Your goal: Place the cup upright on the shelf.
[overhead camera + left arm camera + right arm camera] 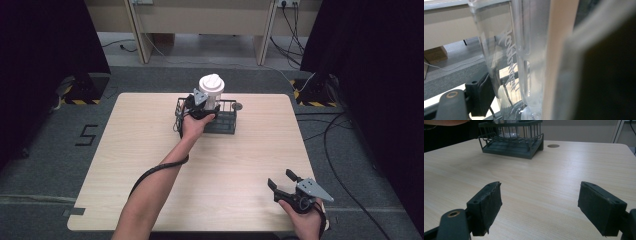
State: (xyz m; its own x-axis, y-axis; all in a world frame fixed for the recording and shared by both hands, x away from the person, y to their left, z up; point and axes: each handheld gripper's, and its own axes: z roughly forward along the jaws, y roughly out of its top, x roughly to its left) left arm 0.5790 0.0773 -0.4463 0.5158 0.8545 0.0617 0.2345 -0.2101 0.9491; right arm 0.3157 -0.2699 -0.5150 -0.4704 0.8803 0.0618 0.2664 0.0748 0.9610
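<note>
A clear plastic cup point(212, 96) with a white ribbed lid point(211, 83) stands upright at the back of a dark wire basket point(226, 125) at the table's far middle. My left gripper point(202, 103) is at the cup's left side and shut on it. In the left gripper view the cup's wall point(506, 62), with white script lettering, lies between the jaws of my left gripper point(536, 80). In the right gripper view the cup's base point(507, 134) shows inside the basket point(524, 147). Whether the cup rests on the basket floor I cannot tell. My right gripper point(283, 181) point(539, 195) hovers open near the front right, holding nothing.
The light wooden table point(150, 150) has a small round grommet point(237, 106) point(553, 145) just right of the basket. Cables point(340, 165) run over the floor to the right. A wooden bench point(200, 20) stands beyond the table.
</note>
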